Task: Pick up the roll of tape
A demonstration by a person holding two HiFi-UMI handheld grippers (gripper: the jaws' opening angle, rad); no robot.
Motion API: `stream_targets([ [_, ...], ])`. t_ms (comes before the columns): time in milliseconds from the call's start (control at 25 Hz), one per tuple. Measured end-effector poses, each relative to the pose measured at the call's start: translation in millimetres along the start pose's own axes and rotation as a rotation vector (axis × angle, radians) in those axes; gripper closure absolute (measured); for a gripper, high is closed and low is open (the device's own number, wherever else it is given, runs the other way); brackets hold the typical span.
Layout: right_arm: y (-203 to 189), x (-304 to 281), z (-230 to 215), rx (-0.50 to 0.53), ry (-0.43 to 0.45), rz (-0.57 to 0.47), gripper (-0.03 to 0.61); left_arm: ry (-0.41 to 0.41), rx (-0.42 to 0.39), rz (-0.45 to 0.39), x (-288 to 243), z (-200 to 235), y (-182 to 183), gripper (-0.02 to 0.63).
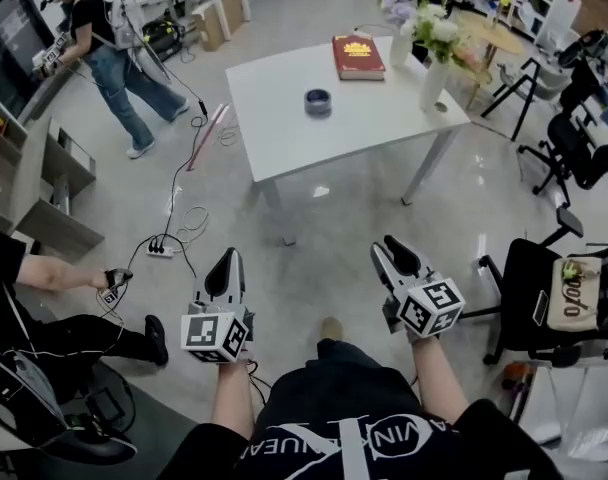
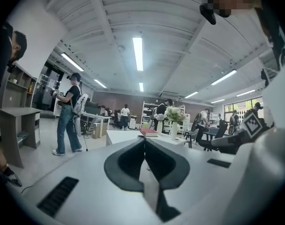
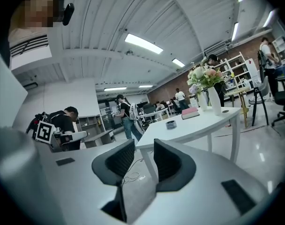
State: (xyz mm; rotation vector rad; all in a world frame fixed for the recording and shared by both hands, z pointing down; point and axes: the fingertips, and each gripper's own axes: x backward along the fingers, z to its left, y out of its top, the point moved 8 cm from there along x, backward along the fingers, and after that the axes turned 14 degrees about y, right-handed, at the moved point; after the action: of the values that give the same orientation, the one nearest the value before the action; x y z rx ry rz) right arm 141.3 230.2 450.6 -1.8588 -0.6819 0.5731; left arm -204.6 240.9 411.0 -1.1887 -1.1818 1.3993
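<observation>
The roll of tape [image 1: 318, 101] is a small dark grey ring lying flat near the middle of a white table [image 1: 274, 118], well ahead of me. In the right gripper view the roll of tape [image 3: 170, 124] shows small on the table top [image 3: 203, 123], far beyond the jaws. My left gripper [image 1: 225, 263] is held out over the floor, short of the table, with its jaws together and nothing in them; in its own view the left gripper [image 2: 145, 142] hides the roll. My right gripper [image 1: 392, 250] is level beside it, open and empty, as the right gripper [image 3: 144, 146] view confirms.
A red book [image 1: 357, 56] and a white vase of flowers [image 1: 433, 78] share the table. Cables and a power strip [image 1: 161, 251] lie on the floor to the left. A black chair [image 1: 544, 298] stands at right. One person [image 1: 109, 48] walks at back left; another sits at left [image 1: 44, 308].
</observation>
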Motion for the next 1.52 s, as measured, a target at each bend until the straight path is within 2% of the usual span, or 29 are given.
stream_targets([
  [440,18.4,-33.2,-62.3,-0.024,0.026,-0.015,0.451,-0.02,-0.013,0.004,-80.1,-23.2,9.0,0.609],
  [640,23.3,-24.9,-80.5,-0.039,0.002,-0.017,0.451,-0.056,-0.006,0.031,-101.3,-41.6,6.1,0.609],
  [840,26.3,-21.3,-92.3,-0.051,-0.015,-0.033,0.451,-0.082,-0.023,0.019,-115.6,-50.4,12.7,0.609],
  [1240,15.8,-31.0,-104.0,-0.101,-0.019,-0.031,0.451,-0.08,-0.034,0.064,-127.4,-47.0,3.2,0.609],
  [1520,26.7,-61.3,-127.3,-0.101,-0.016,-0.025,0.451,-0.072,-0.019,0.057,-168.0,-37.1,4.5,0.609],
])
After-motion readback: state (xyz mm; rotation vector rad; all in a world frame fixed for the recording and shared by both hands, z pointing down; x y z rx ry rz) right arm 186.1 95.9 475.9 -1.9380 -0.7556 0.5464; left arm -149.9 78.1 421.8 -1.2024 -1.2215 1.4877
